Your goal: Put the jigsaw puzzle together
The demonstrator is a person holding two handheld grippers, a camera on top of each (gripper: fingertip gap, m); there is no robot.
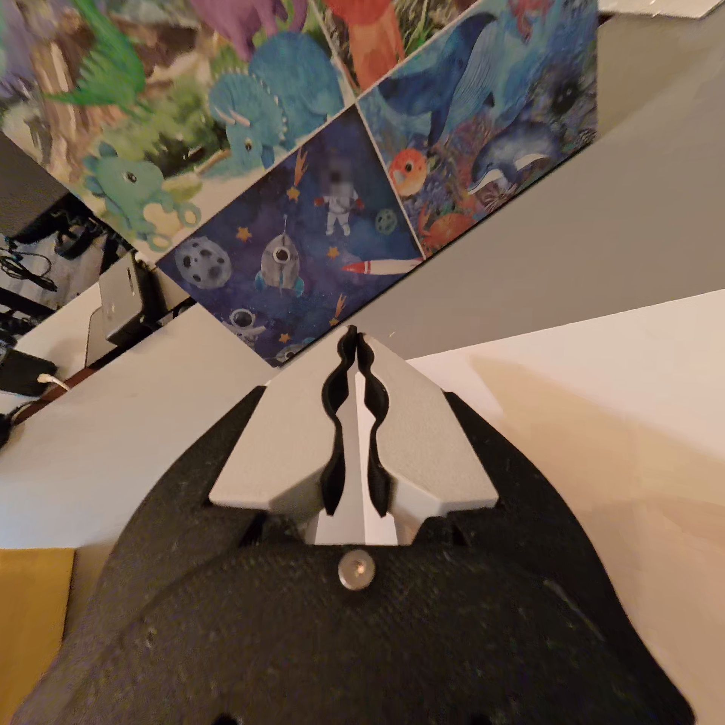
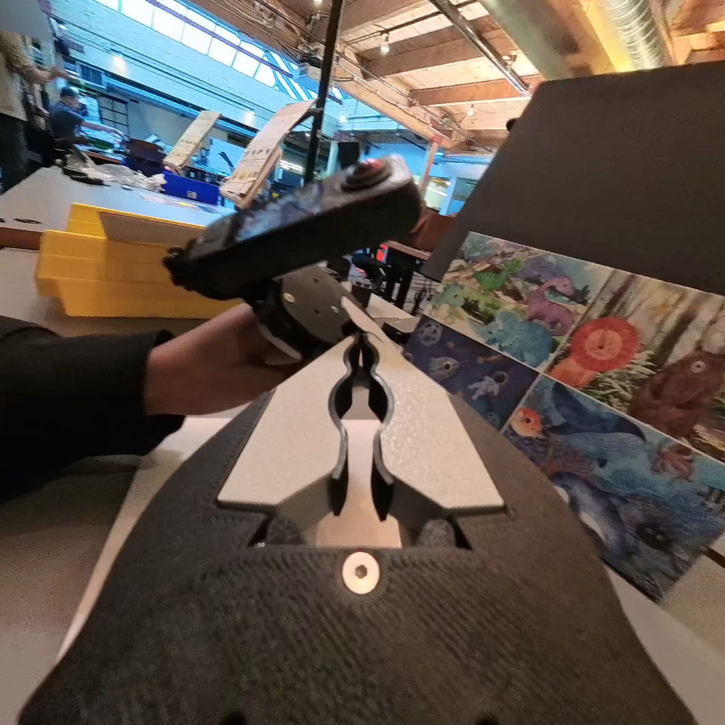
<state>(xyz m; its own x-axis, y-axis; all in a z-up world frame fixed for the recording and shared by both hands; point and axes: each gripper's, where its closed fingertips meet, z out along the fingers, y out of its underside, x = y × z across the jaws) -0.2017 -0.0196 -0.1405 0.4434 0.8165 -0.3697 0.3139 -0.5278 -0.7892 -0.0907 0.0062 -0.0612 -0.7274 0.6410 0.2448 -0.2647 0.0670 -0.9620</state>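
Cardboard puzzle box [image 1: 314,164] stands tilted on the white bench [image 1: 569,392], unopened — both tools, left tool [image 1: 356,338] and right tool [image 2: 363,340], pinched narrow and empty; next, likely open it.

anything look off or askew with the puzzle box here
No damage shows. The picture-covered puzzle box sits unopened on the white table; its slant may be only camera tilt. No loose pieces are visible. Both tongs, left and right, are closed and empty.
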